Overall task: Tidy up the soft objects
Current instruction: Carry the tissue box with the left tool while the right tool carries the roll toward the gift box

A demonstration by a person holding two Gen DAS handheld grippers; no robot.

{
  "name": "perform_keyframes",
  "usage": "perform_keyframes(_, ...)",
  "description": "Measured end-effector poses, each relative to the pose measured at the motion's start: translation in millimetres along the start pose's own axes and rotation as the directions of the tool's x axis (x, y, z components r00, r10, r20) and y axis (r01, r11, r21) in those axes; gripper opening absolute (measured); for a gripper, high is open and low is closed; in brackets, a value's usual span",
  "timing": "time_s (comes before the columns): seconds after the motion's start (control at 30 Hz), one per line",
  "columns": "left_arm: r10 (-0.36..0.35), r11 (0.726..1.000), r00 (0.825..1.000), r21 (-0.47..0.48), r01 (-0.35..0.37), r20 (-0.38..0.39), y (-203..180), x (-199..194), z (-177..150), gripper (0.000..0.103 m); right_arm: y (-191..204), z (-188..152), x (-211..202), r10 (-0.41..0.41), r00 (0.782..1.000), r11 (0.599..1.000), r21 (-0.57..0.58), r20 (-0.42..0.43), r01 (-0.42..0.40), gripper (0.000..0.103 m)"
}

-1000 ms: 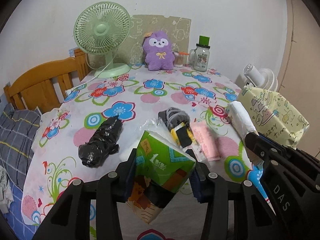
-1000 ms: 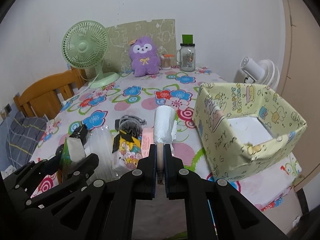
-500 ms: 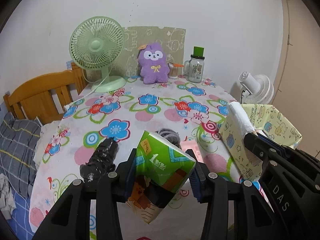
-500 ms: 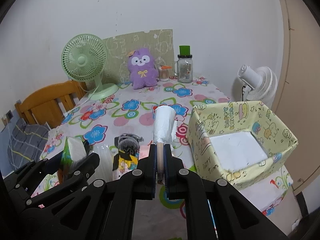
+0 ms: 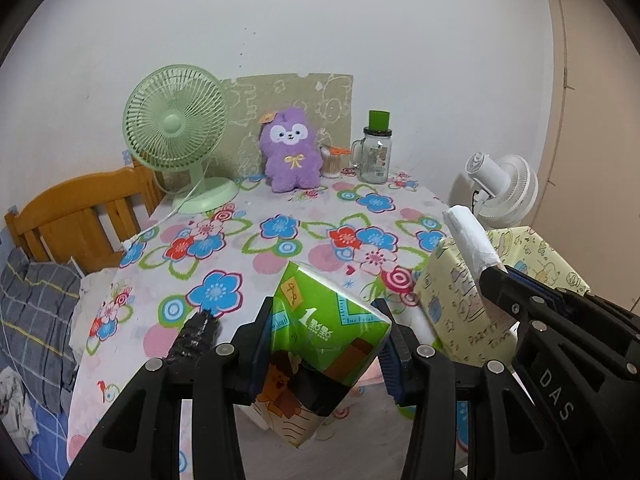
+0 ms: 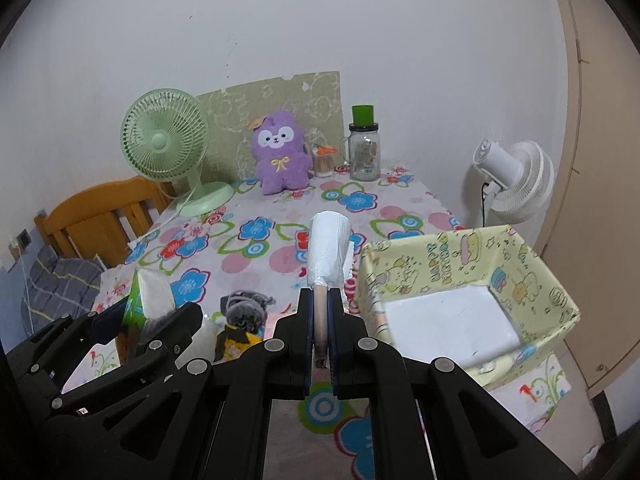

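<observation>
**A:** Overlooking a table in flowered cloth (image 5: 280, 252) against a white wall, from higher up than a second ago. Both claws raised since then.

**B:** Agreed. Left gripper (image 5: 325, 312) spread partway and pinching a green plastic-wrapped tissue pack (image 5: 332, 332) by its two sides. Held clear of the cloth, left of the pale yellow cartoon-printed paper box (image 5: 460, 308).

**A:** Right gripper (image 6: 320, 296) pressed together on the tan end of a white wrapped roll (image 6: 327, 244). Held up just left of that box, not inside it.

**B:** Anything else changed?

**A:** More of the box showing in the left view than before. Crumpled black plastic bag (image 5: 196, 336), earlier lying in full sight, now half hidden behind the left claw's finger, well left of the box.

**B:** Shown by the right wrist alone: the box's white inner floor. Also a grey knitted bundle on a yellow-and-black packet (image 6: 244, 312), lying on the cloth left of the box.

**A:** Shown by the left wrist alone: the black bag and the printed face of the tissue pack.

**B:** Shared by both: purple plush toy (image 5: 291, 152) and green desk fan (image 5: 176, 120), standing beyond the box at the wall.
</observation>
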State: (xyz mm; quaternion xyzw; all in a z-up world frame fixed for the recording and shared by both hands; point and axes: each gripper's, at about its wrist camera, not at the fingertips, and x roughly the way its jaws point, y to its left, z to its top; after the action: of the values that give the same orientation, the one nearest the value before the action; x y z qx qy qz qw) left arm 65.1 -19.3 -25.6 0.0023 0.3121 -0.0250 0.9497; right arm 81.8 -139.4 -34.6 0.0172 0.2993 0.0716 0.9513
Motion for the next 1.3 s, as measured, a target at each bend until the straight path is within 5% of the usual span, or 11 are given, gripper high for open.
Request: perform_keyframes(1.3,-0.154,0.979,0.986,0.148,0.143,0.067,-127,9,45,0.047,-126,36,-30,-0.075,0.995,0.996,0.053,0.063,0.072,0.009)
